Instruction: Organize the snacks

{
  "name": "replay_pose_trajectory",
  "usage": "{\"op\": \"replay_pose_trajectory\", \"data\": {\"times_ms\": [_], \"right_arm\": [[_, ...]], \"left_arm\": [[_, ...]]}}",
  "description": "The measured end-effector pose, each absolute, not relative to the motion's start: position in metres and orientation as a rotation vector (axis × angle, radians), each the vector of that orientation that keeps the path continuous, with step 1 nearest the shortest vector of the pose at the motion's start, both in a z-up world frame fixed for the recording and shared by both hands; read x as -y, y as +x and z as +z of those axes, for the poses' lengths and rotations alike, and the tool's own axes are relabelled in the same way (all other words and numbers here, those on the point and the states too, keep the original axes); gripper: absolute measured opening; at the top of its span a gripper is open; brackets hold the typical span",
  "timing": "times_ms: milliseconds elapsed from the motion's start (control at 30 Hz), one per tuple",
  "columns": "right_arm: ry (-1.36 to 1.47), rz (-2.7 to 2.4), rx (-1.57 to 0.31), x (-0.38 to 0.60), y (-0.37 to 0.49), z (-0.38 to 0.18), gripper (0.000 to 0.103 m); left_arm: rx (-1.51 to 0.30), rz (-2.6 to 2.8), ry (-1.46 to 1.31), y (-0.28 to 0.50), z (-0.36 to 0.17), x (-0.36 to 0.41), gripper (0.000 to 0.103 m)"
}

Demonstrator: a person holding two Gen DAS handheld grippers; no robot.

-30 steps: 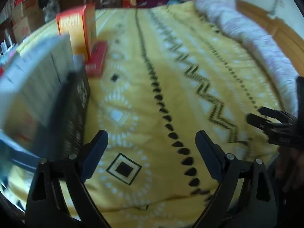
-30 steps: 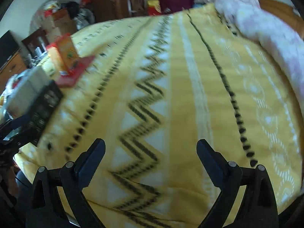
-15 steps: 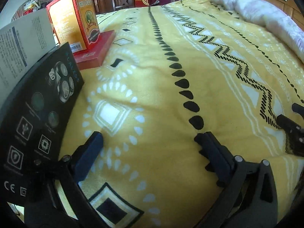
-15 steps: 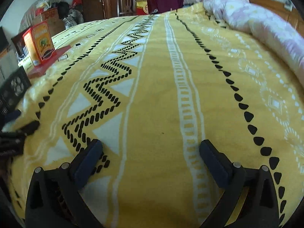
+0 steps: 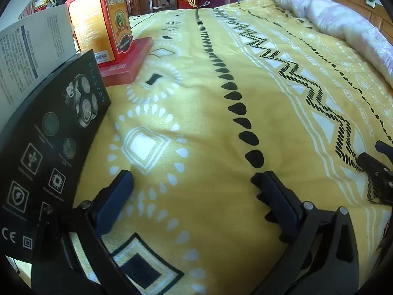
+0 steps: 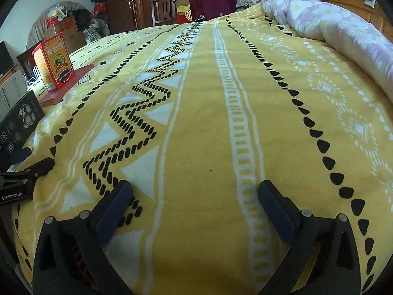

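An orange-and-red snack box (image 5: 103, 19) stands upright on a flat red box (image 5: 127, 61) at the bed's left side; both also show in the right wrist view (image 6: 54, 61). A black box with printed icons (image 5: 51, 145) and a white box (image 5: 29, 54) stand close on my left. My left gripper (image 5: 194, 179) is open and empty, low over the yellow blanket, just right of the black box. My right gripper (image 6: 194, 189) is open and empty over the blanket's middle.
The yellow patterned blanket (image 6: 201, 113) covers the bed. A rolled pale quilt (image 6: 331, 32) lies along the right side. Chairs, a door and clutter stand beyond the far edge (image 6: 159, 5). The other gripper shows at each view's edge (image 5: 375, 169).
Both grippers have dropped low to the blanket and levelled out. The left view went from blurred to steady, with the black box now close beside the left finger.
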State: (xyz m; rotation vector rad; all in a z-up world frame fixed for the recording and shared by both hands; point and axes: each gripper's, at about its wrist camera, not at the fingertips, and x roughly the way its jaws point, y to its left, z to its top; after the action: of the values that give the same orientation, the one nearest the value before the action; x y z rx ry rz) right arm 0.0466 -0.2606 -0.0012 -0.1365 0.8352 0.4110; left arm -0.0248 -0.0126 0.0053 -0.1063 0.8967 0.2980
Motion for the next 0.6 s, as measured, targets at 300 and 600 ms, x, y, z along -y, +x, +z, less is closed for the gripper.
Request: {"op": "replay_pose_trajectory", "data": {"times_ms": [300,600], "right_arm": [[-0.140,0.409,-0.836,0.2600,0.0468,-0.0015,0.103],[-0.143,0.409,-0.836,0.2600,0.0474,-0.0019,0.103]], "left_arm": [[-0.896,0.299,-0.107,-0.0247,0.0056,0.0129,0.103],[-0.896,0.300,-0.107,-0.0247,0.0055,0.0129,0.103]]}}
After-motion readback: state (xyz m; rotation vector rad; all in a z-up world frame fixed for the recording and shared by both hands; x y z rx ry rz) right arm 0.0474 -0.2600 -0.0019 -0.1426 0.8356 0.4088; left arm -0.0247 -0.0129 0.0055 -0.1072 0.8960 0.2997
